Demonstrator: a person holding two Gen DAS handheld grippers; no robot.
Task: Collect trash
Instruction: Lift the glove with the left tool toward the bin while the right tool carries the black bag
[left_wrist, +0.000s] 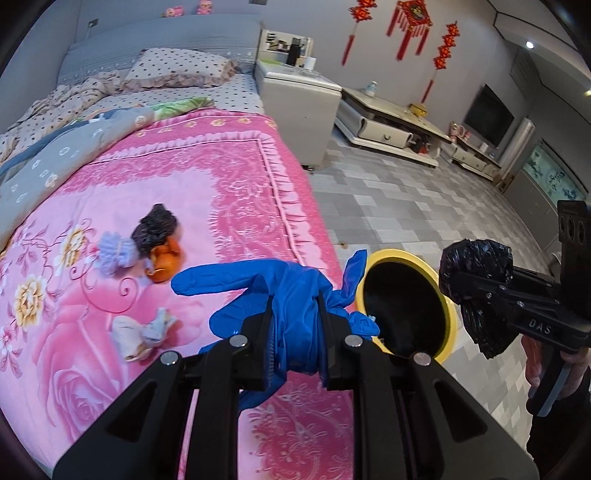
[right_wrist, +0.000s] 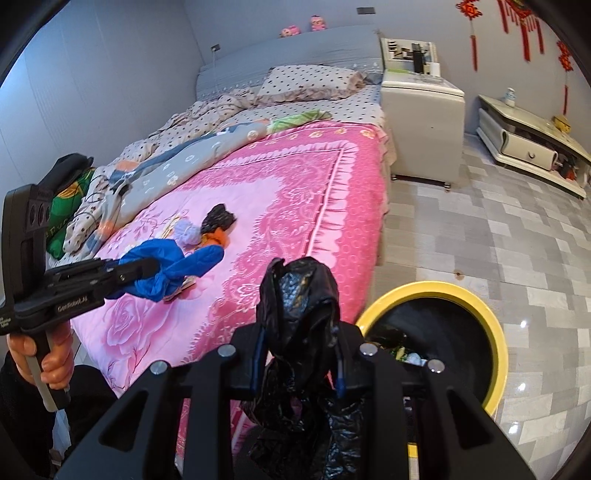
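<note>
My left gripper (left_wrist: 295, 306) is shut on a crumpled blue glove (left_wrist: 280, 291), held above the edge of the pink bedspread (left_wrist: 221, 177), just left of the yellow-rimmed bin (left_wrist: 448, 295). My right gripper (right_wrist: 301, 314) is shut on a crumpled black plastic bag (right_wrist: 299, 291), left of the bin's rim (right_wrist: 476, 299). Each gripper shows in the other view: the right one with the black bag (left_wrist: 476, 266), the left one with the glove (right_wrist: 173, 266). On the bed lie a dark wad (left_wrist: 155, 225), a lilac wad (left_wrist: 116, 253), an orange peel (left_wrist: 166, 264) and a crumpled paper (left_wrist: 142, 334).
The bin stands on the grey tiled floor (right_wrist: 480, 229) beside the bed and holds some trash (right_wrist: 402, 352). A white nightstand (left_wrist: 295, 107) and low white cabinet (left_wrist: 391, 122) stand farther back. Rumpled quilts and a pillow (right_wrist: 310, 83) cover the bed's far half.
</note>
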